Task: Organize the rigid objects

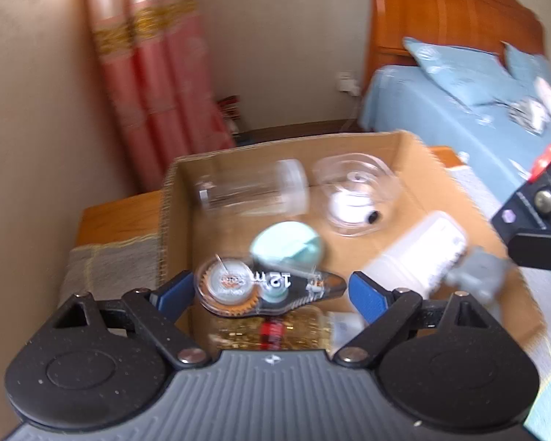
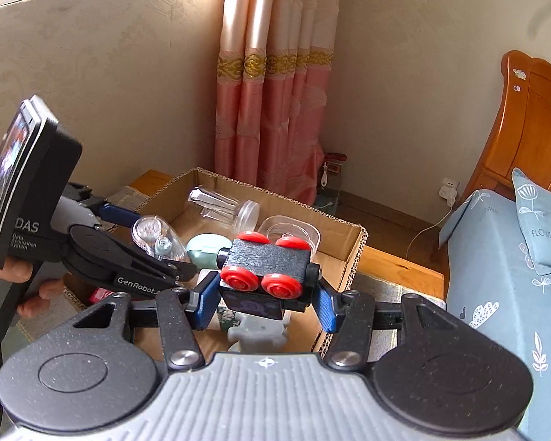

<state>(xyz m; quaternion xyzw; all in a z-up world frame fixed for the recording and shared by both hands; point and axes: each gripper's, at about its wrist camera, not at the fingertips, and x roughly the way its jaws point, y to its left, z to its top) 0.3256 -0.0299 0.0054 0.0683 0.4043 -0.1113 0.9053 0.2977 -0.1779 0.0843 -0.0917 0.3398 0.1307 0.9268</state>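
Observation:
My left gripper point(image 1: 272, 290) is shut on a clear correction tape dispenser point(image 1: 268, 288) marked 12m and holds it above the open cardboard box point(image 1: 172, 198). In the right wrist view the left gripper point(image 2: 165, 253) holds the dispenser point(image 2: 158, 240) over the box's near left side. My right gripper point(image 2: 266, 290) is shut on a black toy car point(image 2: 268, 272) with red wheels, held above the box point(image 2: 352, 253). The car also shows at the right edge of the left wrist view point(image 1: 536, 198).
Inside the box lie a clear jar point(image 1: 253, 187), a clear square container point(image 1: 356, 194), a mint oval case point(image 1: 288, 246), a white bottle point(image 1: 418, 257) and a grey piece point(image 1: 481, 272). A bed point(image 2: 496, 257) stands at the right, a pink curtain point(image 2: 272, 110) behind.

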